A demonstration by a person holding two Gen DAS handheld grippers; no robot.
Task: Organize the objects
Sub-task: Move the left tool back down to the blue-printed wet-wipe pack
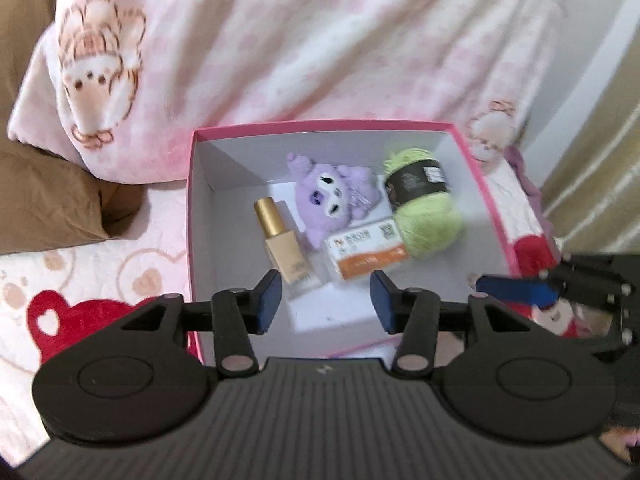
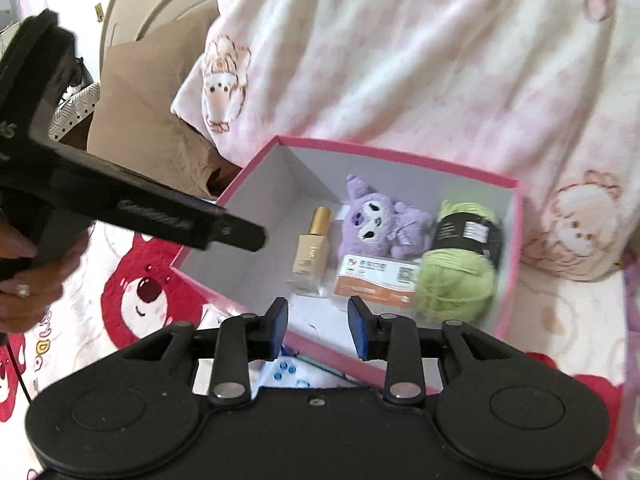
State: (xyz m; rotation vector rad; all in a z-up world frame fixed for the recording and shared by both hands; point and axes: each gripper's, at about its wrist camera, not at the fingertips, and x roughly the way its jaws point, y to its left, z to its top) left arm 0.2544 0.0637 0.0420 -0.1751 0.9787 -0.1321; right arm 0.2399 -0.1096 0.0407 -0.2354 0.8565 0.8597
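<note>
An open pink box (image 1: pixel 320 125) (image 2: pixel 400 157) with a white inside sits on a bed. In it lie a gold-capped beige bottle (image 1: pixel 282 240) (image 2: pixel 314 246), a purple plush toy (image 1: pixel 334 196) (image 2: pixel 380 222), a small orange-and-white carton (image 1: pixel 366 254) (image 2: pixel 376 280) and a green yarn ball (image 1: pixel 424 204) (image 2: pixel 460 272). My left gripper (image 1: pixel 326 300) hovers open above the box's near side with nothing between its pads. My right gripper (image 2: pixel 319 322) also stands open and empty over the near rim. Its blue fingers (image 1: pixel 516 290) show at the right of the left wrist view.
A pink-and-white fleece blanket (image 1: pixel 320 40) with bear prints is piled behind the box. A brown pillow (image 1: pixel 44 200) lies at the left. The bedspread (image 2: pixel 132 292) has red bears. A hand (image 2: pixel 24 292) holds the left tool's black frame (image 2: pixel 120 196).
</note>
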